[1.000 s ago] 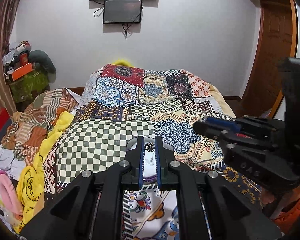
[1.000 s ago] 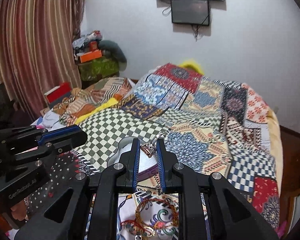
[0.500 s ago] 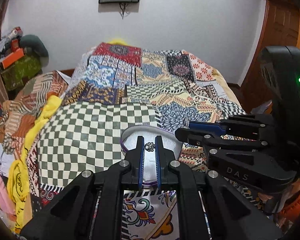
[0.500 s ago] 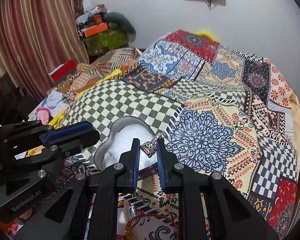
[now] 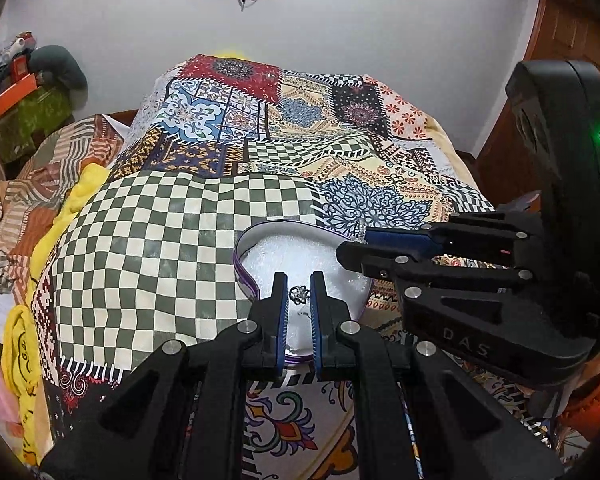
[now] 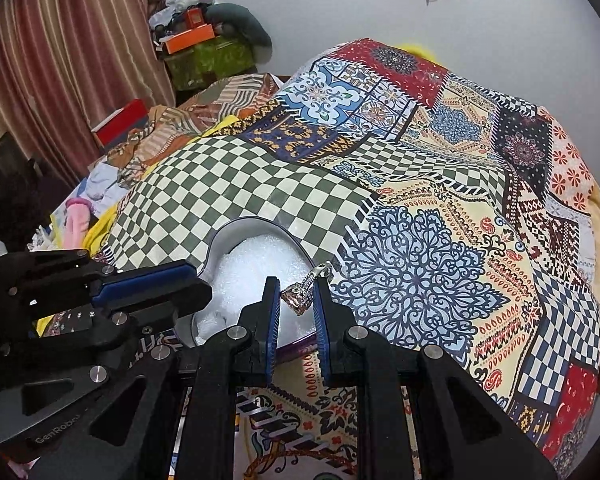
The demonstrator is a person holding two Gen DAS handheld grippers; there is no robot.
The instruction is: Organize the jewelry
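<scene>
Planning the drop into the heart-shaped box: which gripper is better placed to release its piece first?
Left, probably. The left gripper holds its small ring over the box's white padding; the right gripper's ring sits nearer the rim.

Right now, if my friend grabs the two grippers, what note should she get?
Left gripper: shut on a small silver earring, over the box.
Right gripper: shut on a silver ring with a big stone, at the box's right edge.
Heart-shaped box: open on the patchwork bedspread, white padding inside, no jewelry seen on it yet.
Done: both pieces picked up and brought to the box.
Left: probably lower them, open the jaws, then fetch the bangles near the bed's front edge.
</scene>
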